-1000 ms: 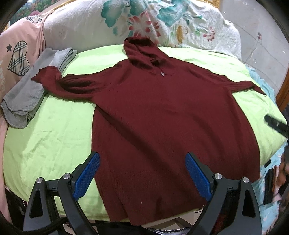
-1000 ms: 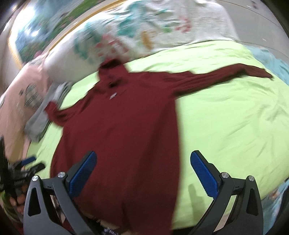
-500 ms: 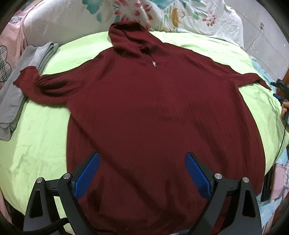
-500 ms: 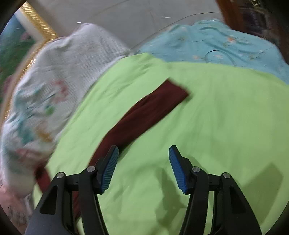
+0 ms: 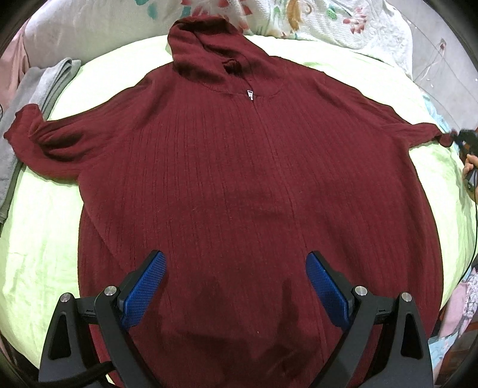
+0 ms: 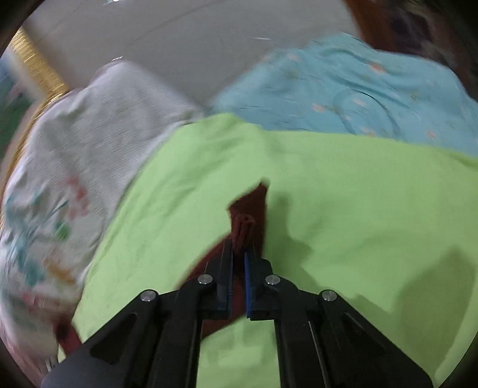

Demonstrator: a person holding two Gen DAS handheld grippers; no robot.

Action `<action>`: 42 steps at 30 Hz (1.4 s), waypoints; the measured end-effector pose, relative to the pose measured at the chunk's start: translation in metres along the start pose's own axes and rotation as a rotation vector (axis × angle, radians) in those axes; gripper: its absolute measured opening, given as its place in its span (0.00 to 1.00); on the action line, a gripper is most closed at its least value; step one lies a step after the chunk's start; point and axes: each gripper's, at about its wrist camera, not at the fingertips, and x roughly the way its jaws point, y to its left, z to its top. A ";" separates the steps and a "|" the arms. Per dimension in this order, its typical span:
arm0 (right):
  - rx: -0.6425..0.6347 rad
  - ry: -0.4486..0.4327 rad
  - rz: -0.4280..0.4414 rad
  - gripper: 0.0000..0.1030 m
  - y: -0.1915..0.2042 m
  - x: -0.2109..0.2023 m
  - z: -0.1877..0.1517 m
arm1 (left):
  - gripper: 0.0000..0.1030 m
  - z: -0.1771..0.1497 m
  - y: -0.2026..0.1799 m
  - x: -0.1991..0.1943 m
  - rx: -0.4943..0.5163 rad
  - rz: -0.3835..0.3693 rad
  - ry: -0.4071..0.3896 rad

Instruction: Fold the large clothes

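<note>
A dark red ribbed hoodie (image 5: 239,167) lies flat, front up, on a light green sheet (image 5: 38,226), hood at the far end, both sleeves spread out. My left gripper (image 5: 236,274) is open and empty, hovering over the hoodie's lower body. My right gripper (image 6: 238,253) is shut on the cuff of the hoodie's right sleeve (image 6: 248,209), which bunches between the pads. In the left wrist view the right gripper (image 5: 461,138) shows at the far right, at that sleeve's end (image 5: 430,132).
A floral white quilt (image 5: 328,21) lies behind the hood. Folded grey cloth (image 5: 38,86) sits beside the left sleeve. A light blue floral cloth (image 6: 358,89) lies beyond the green sheet's edge on the right.
My right gripper swung from over the hoodie's body to the right sleeve cuff and closed on it. My left gripper moved forward over the hoodie and stayed open.
</note>
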 end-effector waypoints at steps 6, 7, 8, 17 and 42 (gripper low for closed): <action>-0.235 0.102 0.268 0.05 0.126 -0.004 -0.036 | 0.93 0.000 0.009 -0.005 -0.017 -0.015 -0.024; -0.260 0.130 0.309 0.05 0.147 -0.002 -0.045 | 0.93 -0.001 0.011 -0.006 -0.022 -0.018 -0.029; -0.291 0.175 0.360 0.05 0.174 0.000 -0.059 | 0.93 0.000 0.012 -0.007 -0.026 -0.020 -0.033; -0.371 0.626 0.672 0.05 0.342 0.031 -0.247 | 0.93 -0.002 0.052 -0.019 -0.097 -0.032 -0.116; -0.324 0.634 0.659 0.21 0.315 -0.021 -0.322 | 0.74 0.105 0.119 0.052 -0.195 -0.167 -0.087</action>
